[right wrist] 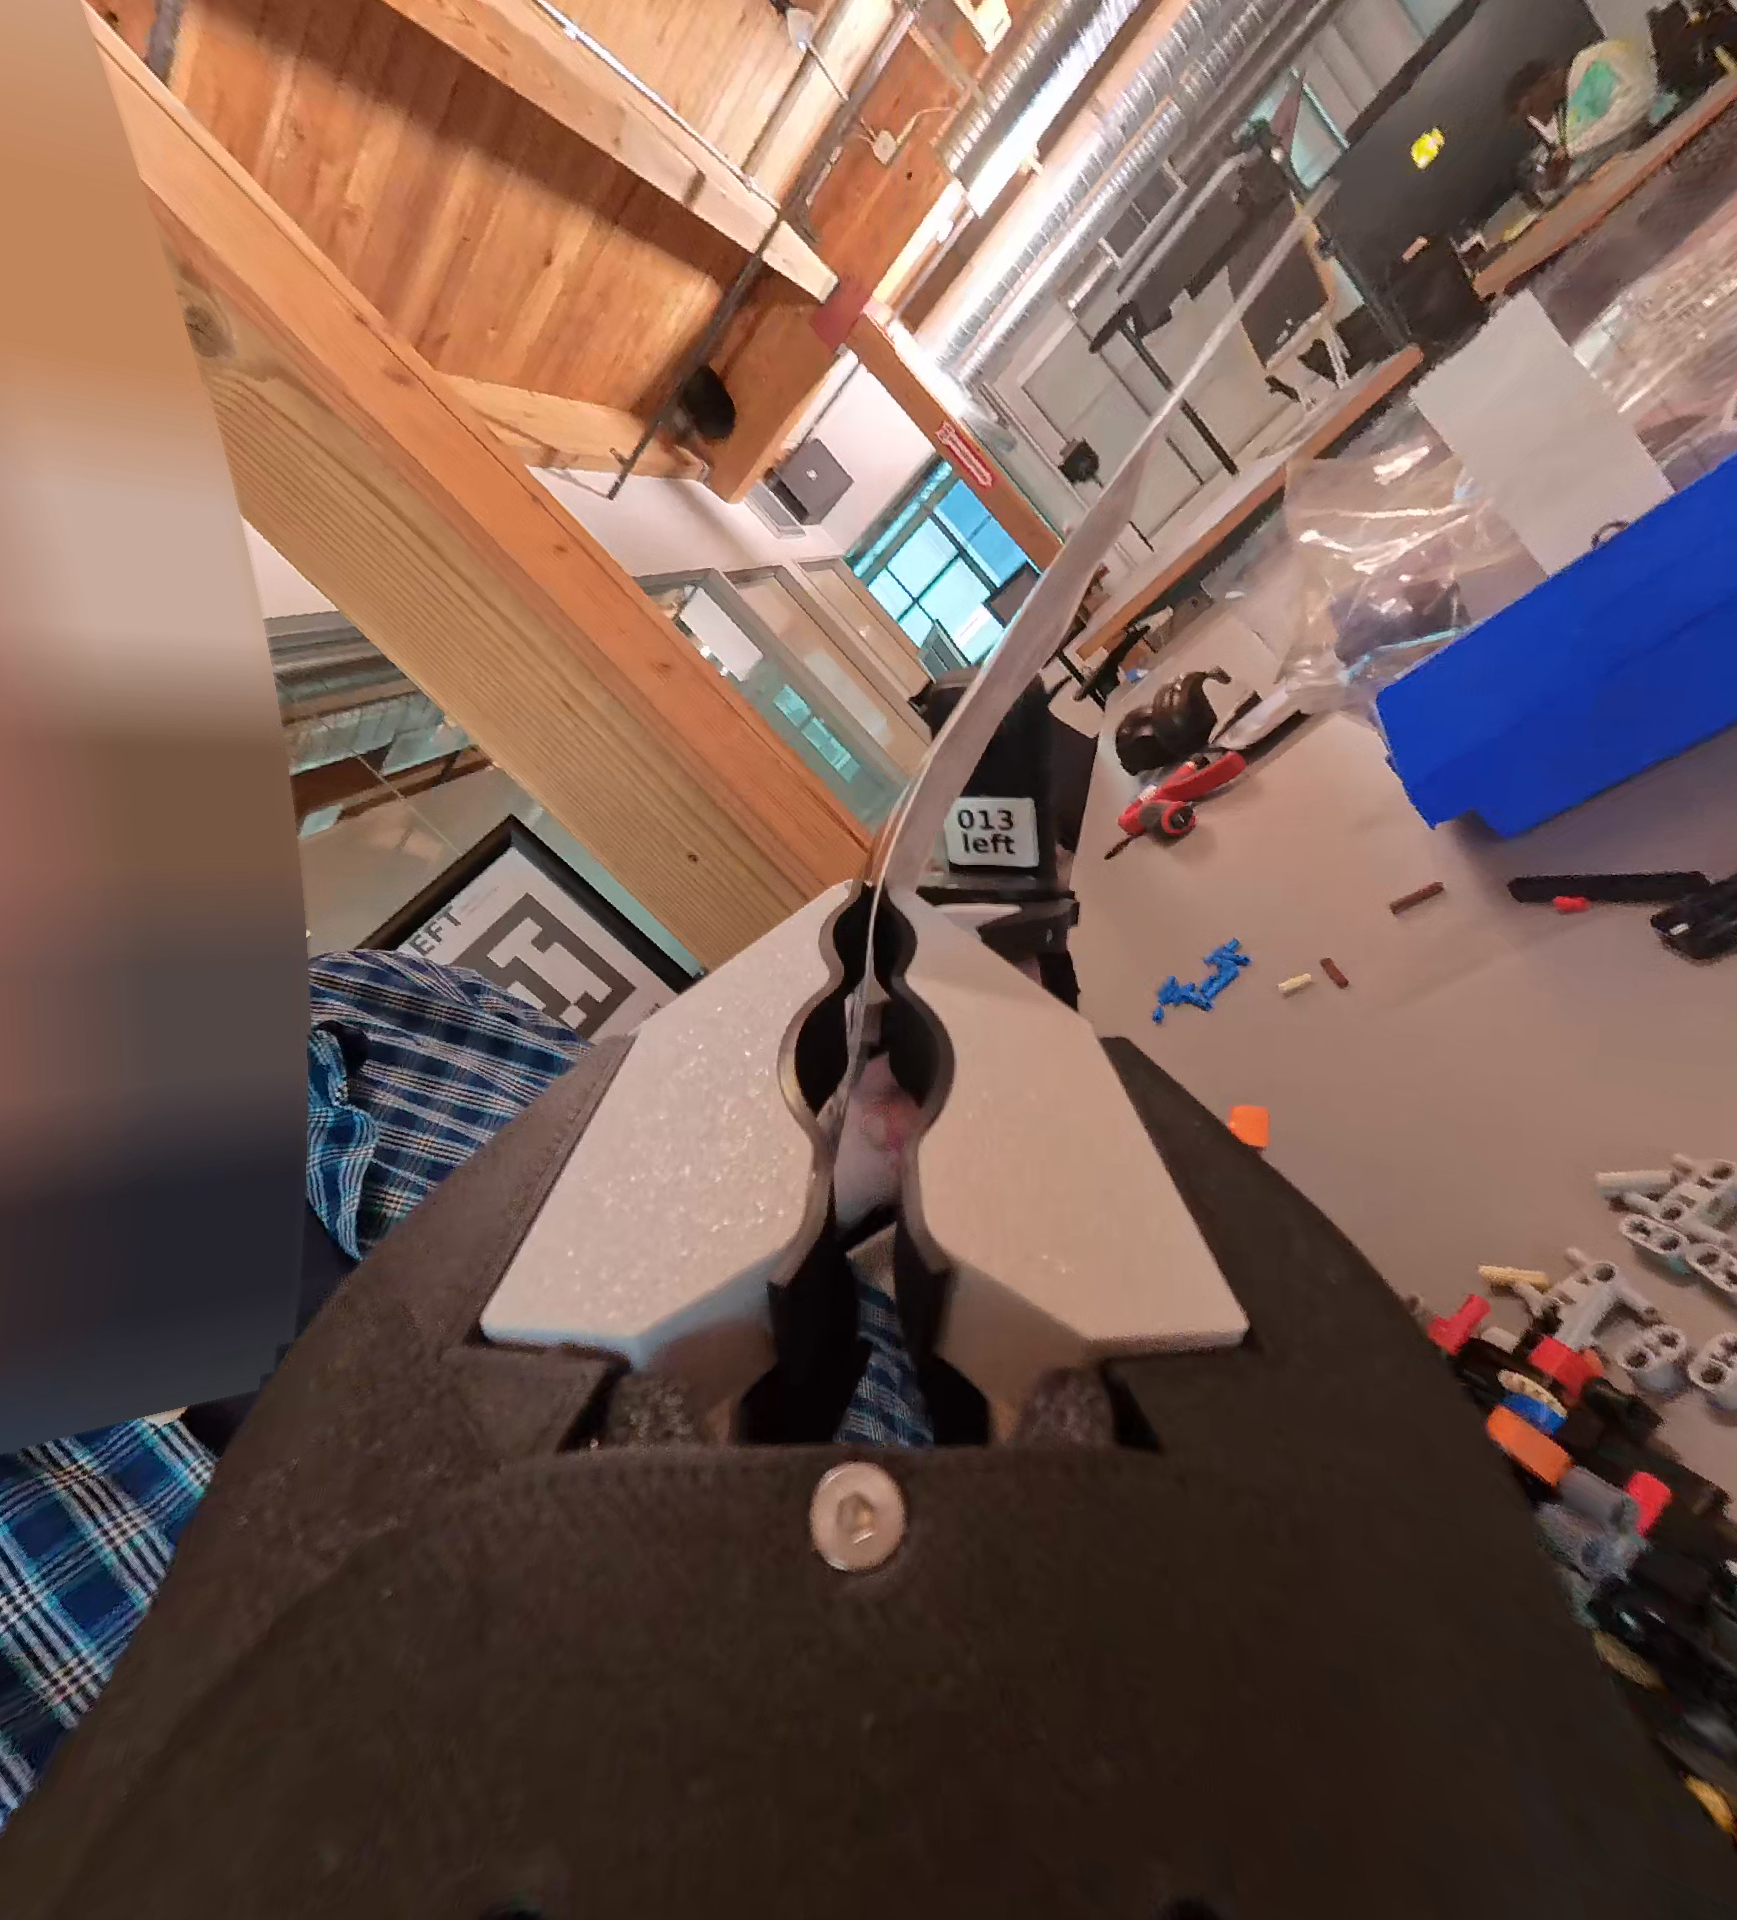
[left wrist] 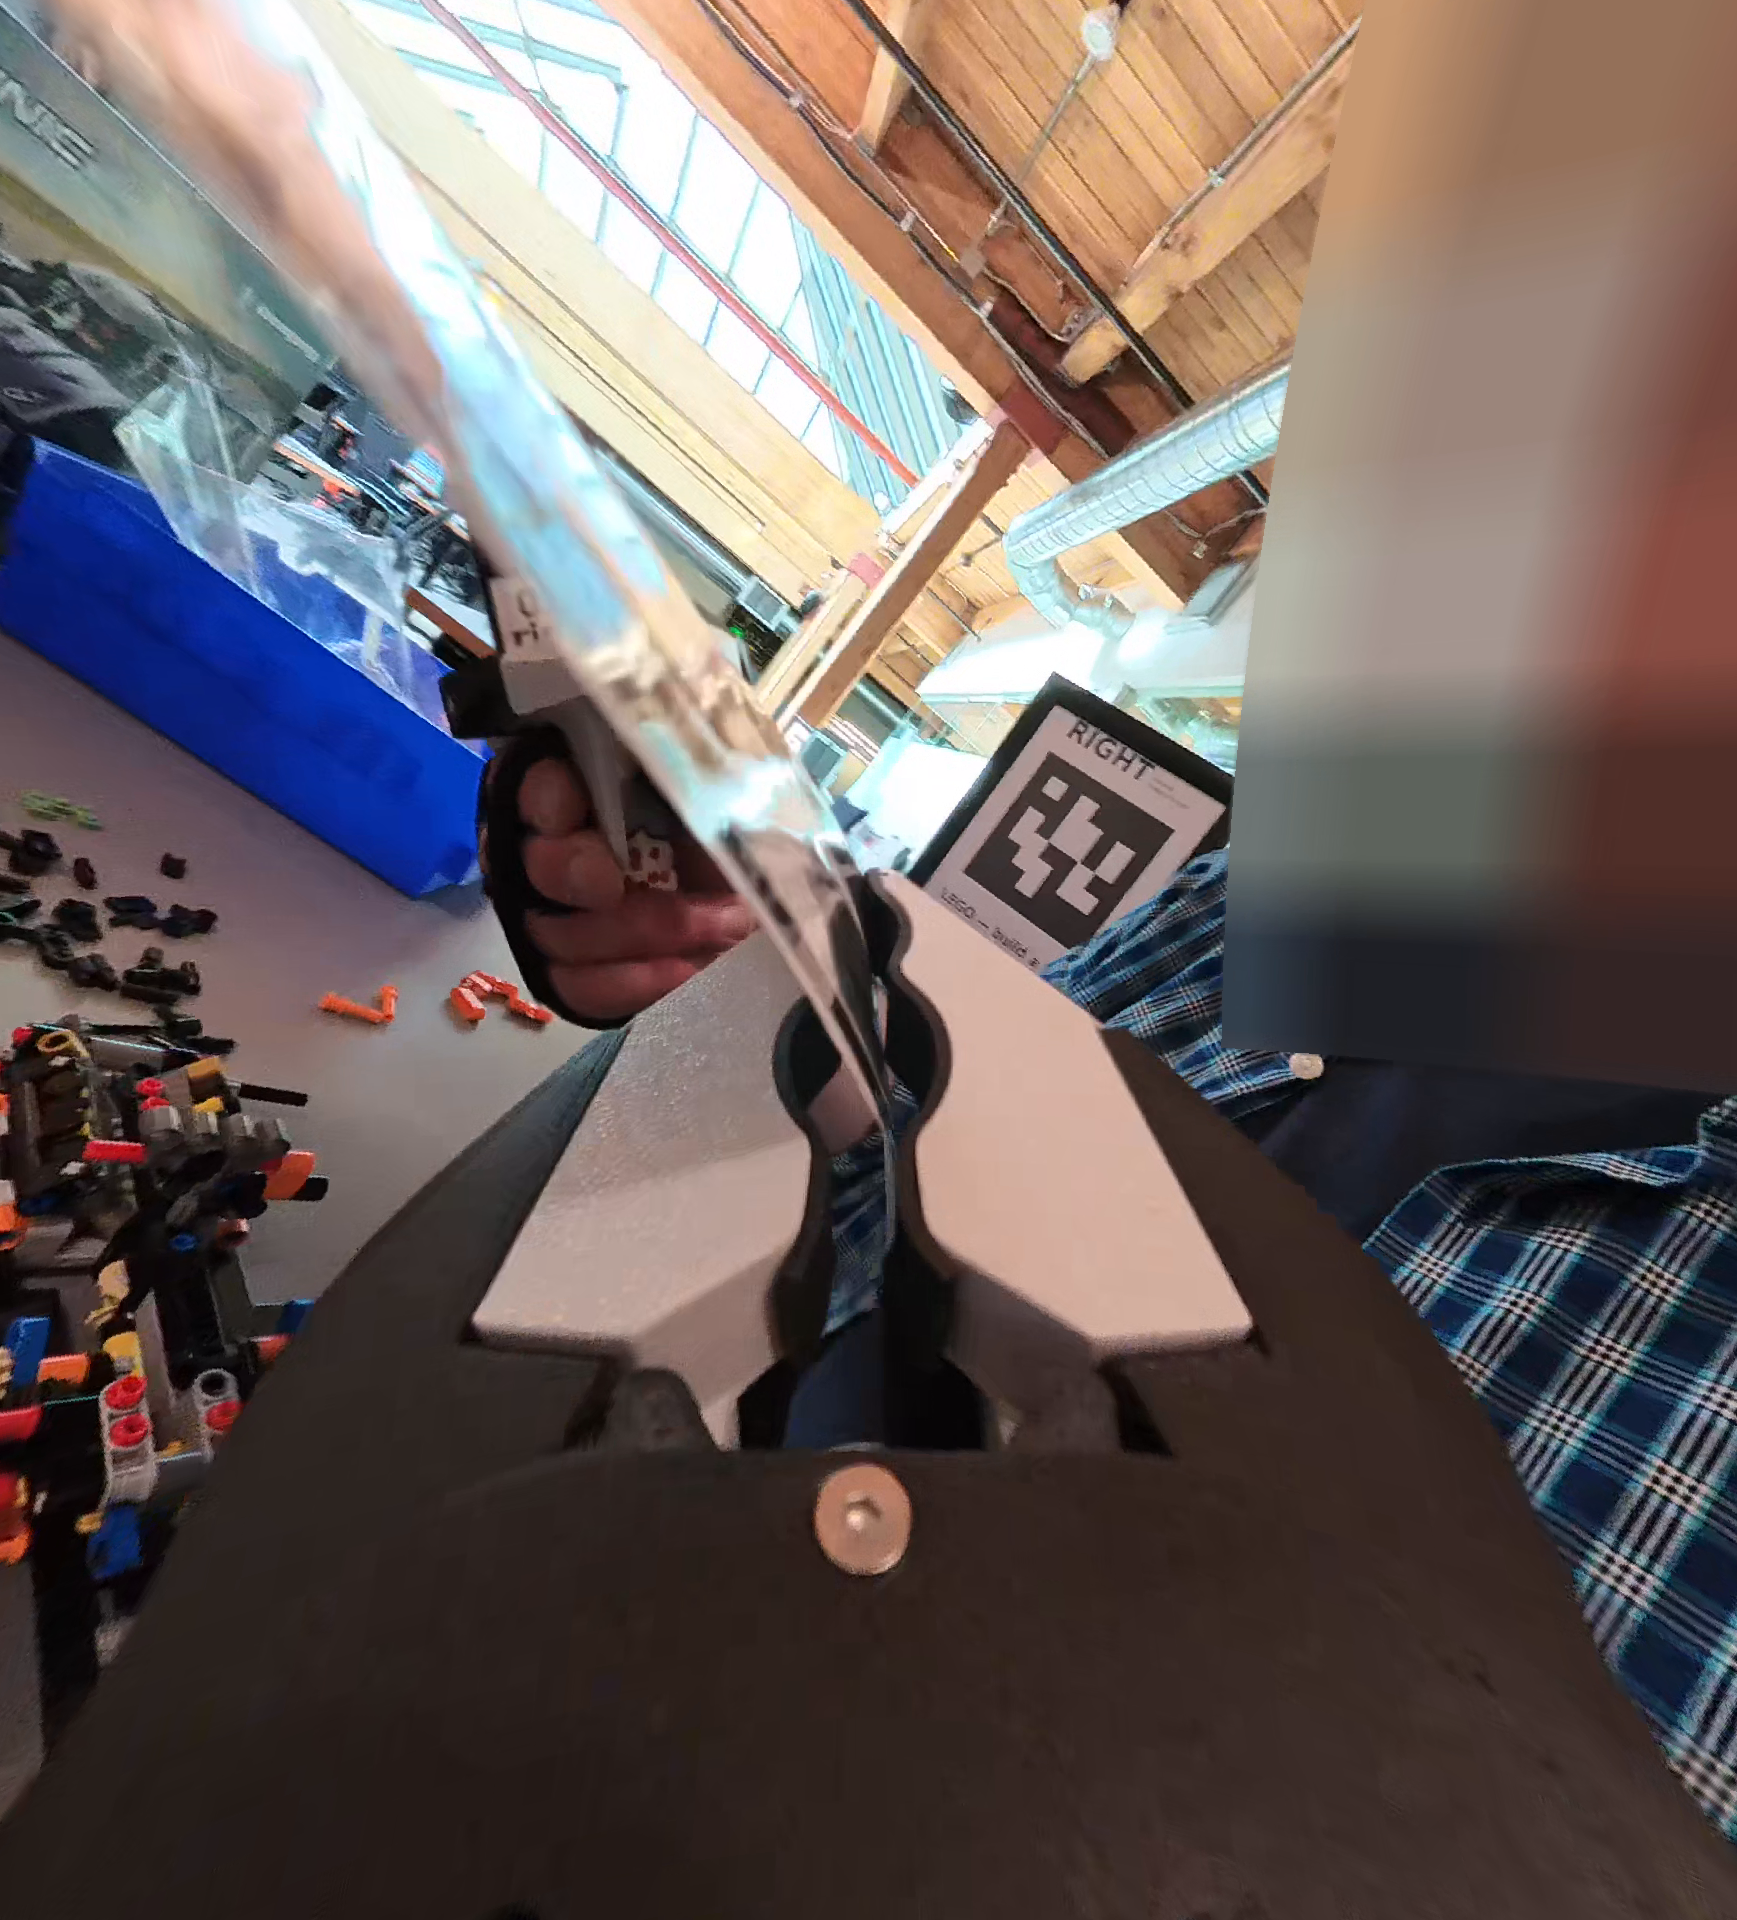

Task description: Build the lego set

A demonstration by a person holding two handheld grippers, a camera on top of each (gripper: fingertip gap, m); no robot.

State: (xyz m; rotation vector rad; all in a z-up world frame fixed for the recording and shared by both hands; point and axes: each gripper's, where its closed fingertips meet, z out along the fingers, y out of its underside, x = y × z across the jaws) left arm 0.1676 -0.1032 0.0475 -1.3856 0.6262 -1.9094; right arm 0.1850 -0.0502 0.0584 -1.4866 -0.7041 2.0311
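Note:
A clear glossy plastic sheet or bag [left wrist: 573,540] is held up in the air between both grippers, well above the table. My left gripper [left wrist: 869,904] is shut on its lower edge. My right gripper [right wrist: 874,909] is shut on the same sheet, which shows edge-on as a thin curved strip [right wrist: 1009,665]. Each gripper shows in the other's view: the right one in a hand [left wrist: 573,727], the left one [right wrist: 999,821]. A partly built multicoloured lego model [left wrist: 85,1247] sits on the grey table and also shows in the right wrist view [right wrist: 1674,1558].
Loose black pieces [left wrist: 43,914], orange pieces [left wrist: 490,1000], grey pieces [right wrist: 1695,1236] and blue pieces [right wrist: 1202,977] lie on the table. A blue bin [left wrist: 220,665] with crumpled clear bags stands behind. A red tool [right wrist: 1181,795] lies farther back. A person in a plaid shirt [left wrist: 1622,1351] is close behind. Left tips to right tips: about 6 centimetres.

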